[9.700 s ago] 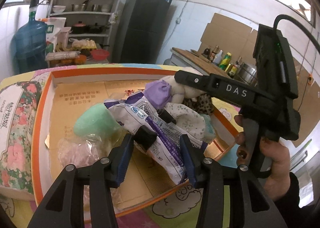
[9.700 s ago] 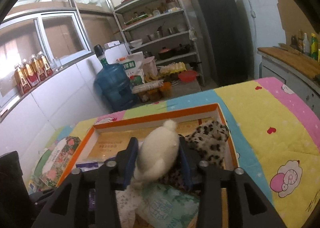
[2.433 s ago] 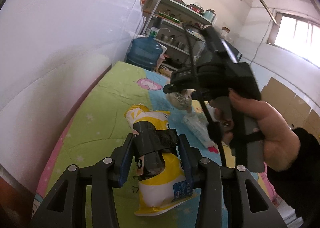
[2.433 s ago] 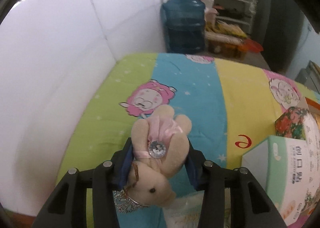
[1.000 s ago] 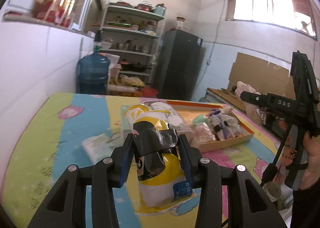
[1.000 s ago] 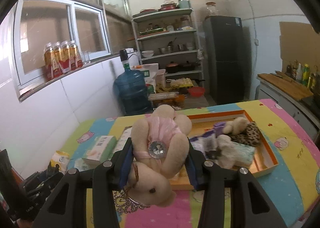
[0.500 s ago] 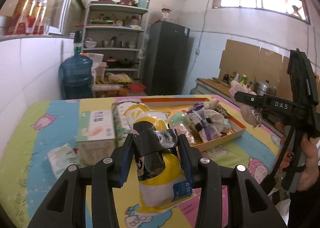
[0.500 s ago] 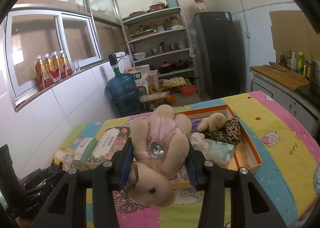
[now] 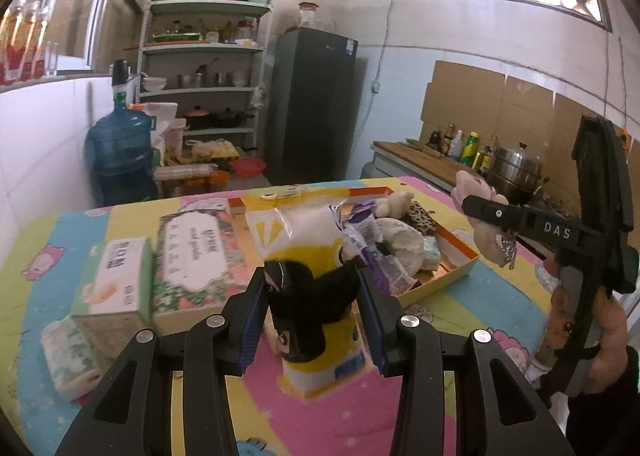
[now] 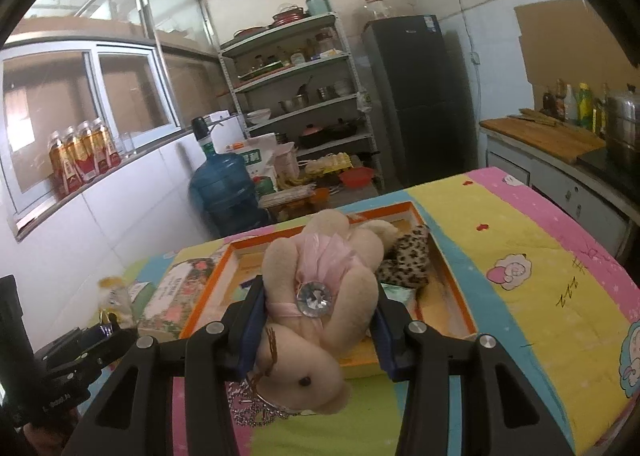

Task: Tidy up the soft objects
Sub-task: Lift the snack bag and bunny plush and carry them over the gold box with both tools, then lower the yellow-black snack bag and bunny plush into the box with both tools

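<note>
Left tool point(image 9: 312, 310) clamps yellow bag point(image 9: 316, 288), right tool point(image 10: 320, 330) clamps plush bear point(image 10: 316, 312), both aimed at center-frame orange tray point(image 10: 448, 296), likely for drop-off.

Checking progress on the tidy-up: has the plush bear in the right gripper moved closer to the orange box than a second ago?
Yes. The plush bear now overlaps the orange box, which looms larger and lower behind it.

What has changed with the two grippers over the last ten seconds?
The left gripper swapped the white packet for a yellow bag; the right gripper swapped the white toy for a pink-dressed bear. Both swung back toward the orange box. Grips unchanged lately.
</note>
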Available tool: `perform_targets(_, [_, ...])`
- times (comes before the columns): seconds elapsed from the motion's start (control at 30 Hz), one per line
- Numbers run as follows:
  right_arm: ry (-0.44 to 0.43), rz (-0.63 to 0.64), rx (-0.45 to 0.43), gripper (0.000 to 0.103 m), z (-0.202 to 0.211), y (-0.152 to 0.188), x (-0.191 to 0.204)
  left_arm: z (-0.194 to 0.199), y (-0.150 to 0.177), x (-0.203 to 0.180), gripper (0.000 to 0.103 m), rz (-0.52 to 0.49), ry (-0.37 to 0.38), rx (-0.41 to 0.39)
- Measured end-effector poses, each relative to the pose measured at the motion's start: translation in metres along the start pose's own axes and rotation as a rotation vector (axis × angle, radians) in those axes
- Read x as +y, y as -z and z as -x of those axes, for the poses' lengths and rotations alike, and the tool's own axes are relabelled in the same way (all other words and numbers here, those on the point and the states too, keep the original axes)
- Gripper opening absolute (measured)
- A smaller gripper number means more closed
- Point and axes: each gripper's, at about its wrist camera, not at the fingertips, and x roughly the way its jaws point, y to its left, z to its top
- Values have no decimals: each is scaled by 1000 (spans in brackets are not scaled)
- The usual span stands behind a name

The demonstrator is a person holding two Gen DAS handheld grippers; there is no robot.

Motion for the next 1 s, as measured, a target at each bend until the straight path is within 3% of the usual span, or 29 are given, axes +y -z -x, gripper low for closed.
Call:
perform_targets(0.53, [-2, -45, 5, 47, -15, -3, -44, -56, -34, -27, 45, -28, 6, 17])
perform_targets(1.0, [-69, 49, 33, 47, -54, -35, -27, -120, -95, -22, 45, -36, -16, 84])
